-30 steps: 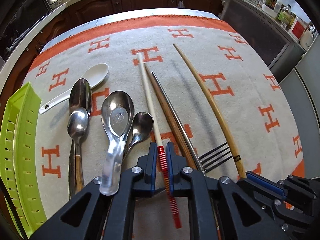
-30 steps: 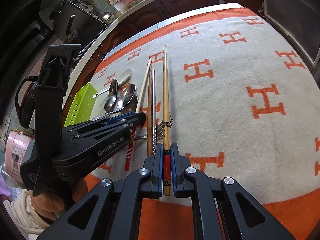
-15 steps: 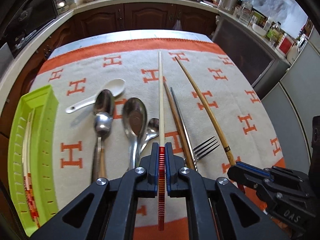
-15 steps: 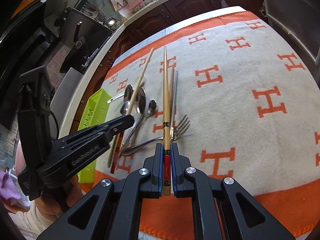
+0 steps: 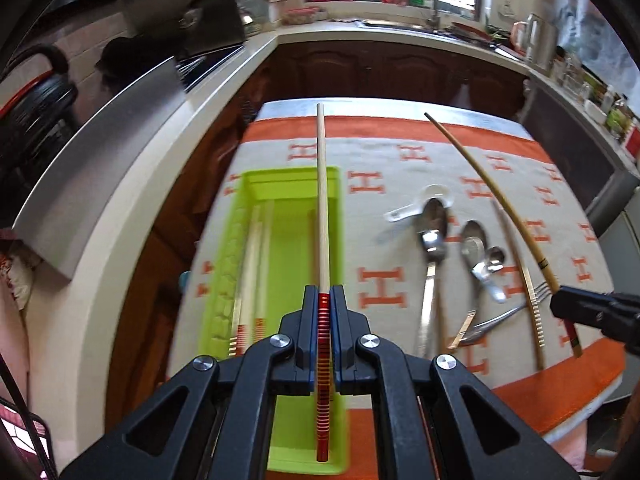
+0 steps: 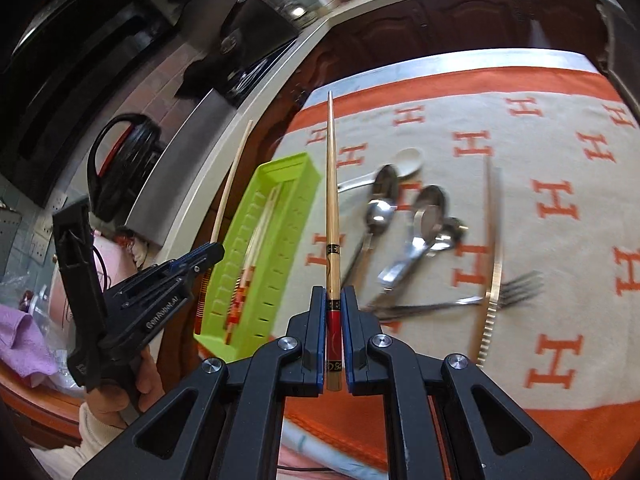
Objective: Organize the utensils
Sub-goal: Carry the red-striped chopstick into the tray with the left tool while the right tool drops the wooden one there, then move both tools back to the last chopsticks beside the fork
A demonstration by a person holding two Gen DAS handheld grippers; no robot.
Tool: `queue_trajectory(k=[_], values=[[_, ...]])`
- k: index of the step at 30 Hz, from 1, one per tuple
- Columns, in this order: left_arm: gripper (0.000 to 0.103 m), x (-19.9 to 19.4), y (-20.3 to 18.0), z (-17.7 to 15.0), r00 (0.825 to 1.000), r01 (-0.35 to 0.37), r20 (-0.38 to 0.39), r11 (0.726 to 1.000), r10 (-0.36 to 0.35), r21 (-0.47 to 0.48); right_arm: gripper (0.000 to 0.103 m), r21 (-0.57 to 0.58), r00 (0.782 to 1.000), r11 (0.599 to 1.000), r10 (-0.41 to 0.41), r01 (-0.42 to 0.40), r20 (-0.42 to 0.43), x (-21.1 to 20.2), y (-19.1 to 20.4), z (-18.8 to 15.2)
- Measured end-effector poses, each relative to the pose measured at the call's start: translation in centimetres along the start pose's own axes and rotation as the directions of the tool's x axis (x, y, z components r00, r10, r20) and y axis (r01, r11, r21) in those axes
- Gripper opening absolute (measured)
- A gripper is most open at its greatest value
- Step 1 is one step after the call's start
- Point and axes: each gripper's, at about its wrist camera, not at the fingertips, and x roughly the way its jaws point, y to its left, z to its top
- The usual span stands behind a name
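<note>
My left gripper (image 5: 324, 300) is shut on a pale chopstick with a red-striped end (image 5: 321, 200), held in the air over the lime-green tray (image 5: 288, 272). Two matching chopsticks (image 5: 256, 240) lie in that tray. My right gripper (image 6: 333, 300) is shut on a bamboo chopstick with a red and black end (image 6: 331, 184), raised above the cloth just right of the tray (image 6: 280, 248). The right wrist view shows the left gripper (image 6: 210, 254) at the left, and the left wrist view shows the right gripper (image 5: 560, 306) at the right.
On the orange-and-cream cloth (image 6: 560, 152) lie a white ceramic spoon (image 6: 408, 160), several metal spoons (image 6: 380, 208), a fork (image 6: 516, 284) and two more chopsticks (image 6: 490, 240). A kitchen counter (image 5: 120, 184) runs close along the tray's left. A hand (image 6: 116, 392) holds the left gripper.
Both grippers rose and swung left, carrying their chopsticks off the cloth. The left one went from the utensil pile to above the green tray. The right one followed toward the tray.
</note>
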Motion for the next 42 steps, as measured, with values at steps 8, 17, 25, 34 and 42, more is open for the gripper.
queue_trajectory(k=[8, 17, 25, 34, 42], values=[[0.004, 3.1, 4.1, -1.6, 0.998, 0.012, -0.069, 1.0, -0.014, -0.023, 0.007, 0.044, 0.992, 0.999, 0.018, -0.013, -0.127, 7.4, 7.0, 3.1], [0.047, 3.4, 7.4, -1.6, 1.0, 0.002, -0.019, 0.992, -0.004, -0.124, 0.007, 0.09, 0.975, 0.996, -0.004, 0.025, -0.224, 14.3, 9.4, 3.9], [0.047, 3.3, 9.5, -1.4, 1.0, -0.025, -0.015, 0.983, 0.023, -0.18, 0.02, 0.087, 0.951, 0.996, 0.003, 0.025, -0.31, 17.4, 9.7, 3.0], [0.048, 3.3, 7.9, -1.6, 0.999, -0.024, -0.029, 0.99, 0.02, -0.136, 0.021, 0.056, 0.957, 0.996, -0.046, 0.065, -0.285, 15.6, 7.9, 2.4], [0.056, 2.6, 4.7, -1.2, 0.999, 0.006, -0.033, 0.997, -0.008, -0.07, 0.024, 0.023, 0.977, 0.99, -0.13, 0.136, -0.17, 11.3, 5.2, 2.5]])
